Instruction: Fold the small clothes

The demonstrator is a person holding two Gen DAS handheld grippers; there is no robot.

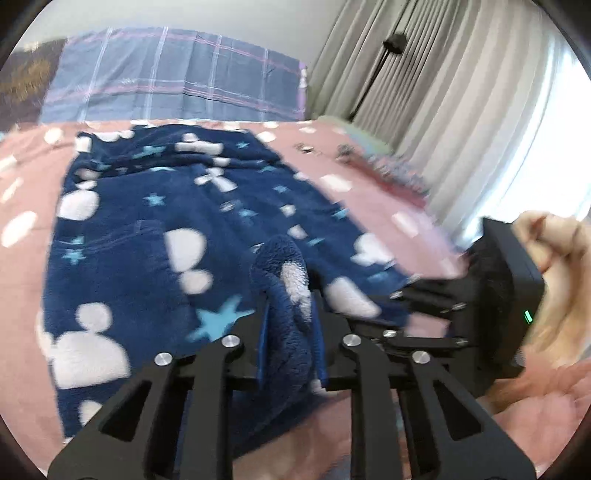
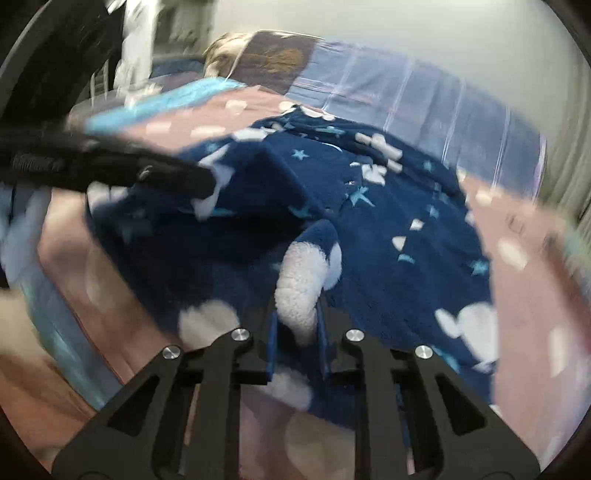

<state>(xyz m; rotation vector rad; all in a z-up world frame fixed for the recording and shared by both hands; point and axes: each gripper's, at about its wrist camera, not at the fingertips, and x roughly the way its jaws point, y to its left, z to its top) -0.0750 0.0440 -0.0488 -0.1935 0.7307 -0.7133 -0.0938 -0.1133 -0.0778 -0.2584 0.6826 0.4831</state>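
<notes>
A bed with a pink white-spotted bedspread (image 1: 369, 173) fills mid-frame. Behind it, upper left, a blue plaid pillow (image 1: 177, 77) leans on a pale plain wall (image 1: 221, 14). Upper right, grey pleated curtains (image 1: 461, 92) glow with daylight.

Motion blur is smearing the near edge of the navy fleece garment with white blobs and pale-blue stars (image 1: 155, 221) and the pink dotted bedsheet (image 1: 369, 192). The small dark objects on the sheet (image 1: 343, 151) are staying too small to identify. A bunched fold is covering the left gripper's blue fingers (image 1: 264, 332). In the right wrist view, the blurred black left gripper (image 2: 110, 166) is running off the left edge, and white fleece is hiding the right gripper's blue fingers (image 2: 271, 339).
</notes>
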